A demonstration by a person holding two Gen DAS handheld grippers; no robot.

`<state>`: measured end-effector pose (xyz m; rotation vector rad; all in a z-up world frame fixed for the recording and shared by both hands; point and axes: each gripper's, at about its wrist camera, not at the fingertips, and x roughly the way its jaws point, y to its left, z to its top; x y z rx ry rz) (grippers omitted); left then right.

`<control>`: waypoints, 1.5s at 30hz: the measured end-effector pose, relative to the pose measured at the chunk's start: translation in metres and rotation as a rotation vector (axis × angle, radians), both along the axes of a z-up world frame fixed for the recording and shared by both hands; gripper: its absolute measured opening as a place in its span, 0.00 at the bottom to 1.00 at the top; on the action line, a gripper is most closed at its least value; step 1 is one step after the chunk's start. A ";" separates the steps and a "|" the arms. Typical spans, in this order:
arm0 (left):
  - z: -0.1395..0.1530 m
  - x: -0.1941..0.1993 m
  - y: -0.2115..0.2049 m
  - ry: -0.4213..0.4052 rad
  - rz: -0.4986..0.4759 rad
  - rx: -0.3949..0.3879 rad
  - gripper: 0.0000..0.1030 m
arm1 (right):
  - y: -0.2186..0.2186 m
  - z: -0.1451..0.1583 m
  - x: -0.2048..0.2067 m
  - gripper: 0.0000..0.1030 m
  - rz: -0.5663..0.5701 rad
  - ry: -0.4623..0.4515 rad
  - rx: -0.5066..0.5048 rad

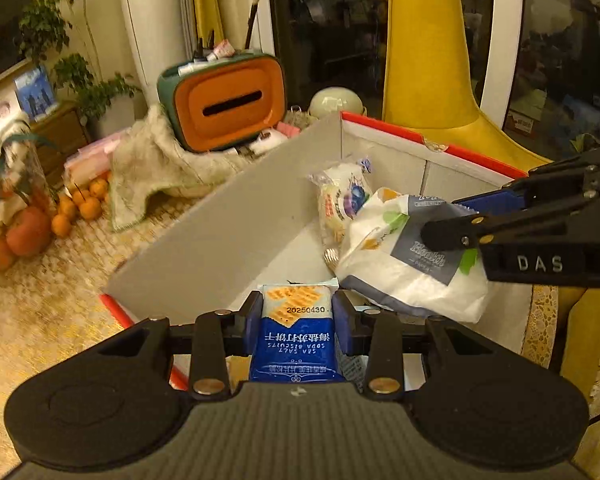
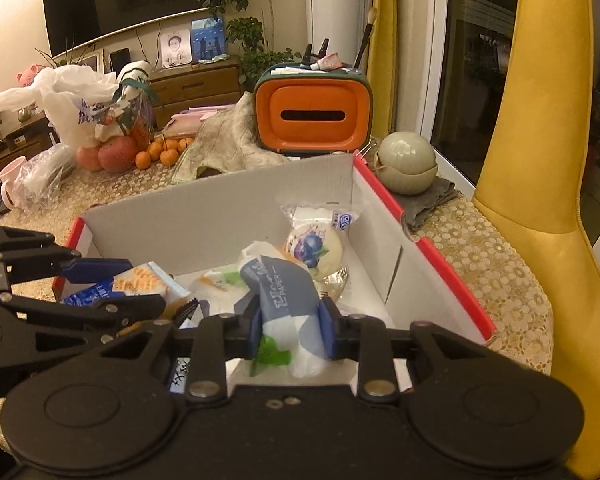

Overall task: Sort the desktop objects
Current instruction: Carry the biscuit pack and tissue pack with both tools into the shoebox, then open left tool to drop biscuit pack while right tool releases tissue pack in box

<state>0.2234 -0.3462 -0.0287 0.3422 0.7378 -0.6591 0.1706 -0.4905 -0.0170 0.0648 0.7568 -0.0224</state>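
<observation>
Indoors, beige patterned counter [image 2: 480, 248] before yellow curtains [image 2: 540, 120], your left fingers [image 1: 298, 312] pinching blue biscuit packet [image 1: 296, 340], right fingers [image 2: 288, 328] pinching white tissue pack [image 2: 284, 300].

The biscuit packet [image 1: 296, 332] reads "20250430" and, upside down, "SEA SALT SODA BISCUITS". The tissue pack [image 1: 412, 264] reads "PAPER". The right hand-held gripper [image 1: 452, 220] reads "DAS".

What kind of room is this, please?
Probably a home living or dining room: a large television hangs on the wall above a wooden sideboard with framed photos, and the table wears a lace-patterned cloth, with fruit on it.
</observation>
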 end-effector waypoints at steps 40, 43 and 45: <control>0.034 -0.056 0.039 0.046 -0.006 -0.090 0.54 | 0.027 0.031 -0.059 0.56 0.066 -0.033 0.000; 0.040 -0.064 0.046 0.037 -0.008 -0.099 0.54 | 0.033 0.038 -0.068 0.62 0.079 -0.057 -0.006; 0.043 -0.069 0.050 0.024 0.000 -0.103 0.54 | 0.037 0.043 -0.074 0.62 0.088 -0.070 -0.008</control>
